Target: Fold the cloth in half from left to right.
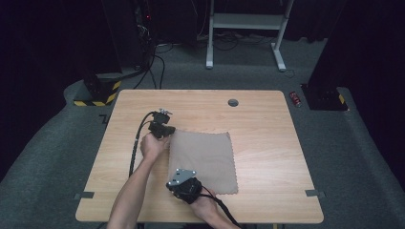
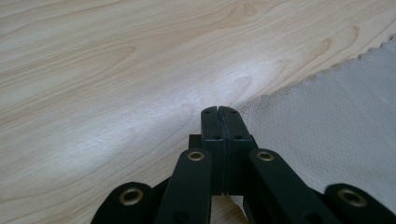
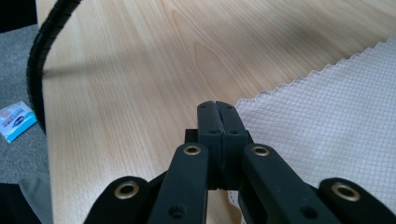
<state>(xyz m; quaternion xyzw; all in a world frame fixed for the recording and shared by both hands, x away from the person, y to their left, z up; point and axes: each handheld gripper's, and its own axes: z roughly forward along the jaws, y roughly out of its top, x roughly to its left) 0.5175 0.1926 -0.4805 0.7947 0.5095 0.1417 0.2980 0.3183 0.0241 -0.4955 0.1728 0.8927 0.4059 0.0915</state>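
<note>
A beige cloth (image 1: 203, 160) with zigzag edges lies flat on the wooden table (image 1: 267, 124). My left gripper (image 1: 168, 132) sits at the cloth's far left corner. In the left gripper view the jaws (image 2: 218, 109) are pressed together, and the cloth (image 2: 336, 116) corner rises slightly into their tips. My right gripper (image 1: 173, 182), with its grey plate on top, is at the near left corner. Its jaws (image 3: 217, 105) are also together, and the cloth (image 3: 327, 121) edge runs right into the tips. Each corner's very tip is hidden behind the jaws.
A round cable hole (image 1: 233, 102) sits near the table's far edge. The left gripper's black cable (image 3: 44, 42) arcs over the table's left side. A blue and white packet (image 3: 16, 120) and a red object (image 1: 296, 98) lie on the grey carpet. A white desk frame (image 1: 246, 21) stands beyond.
</note>
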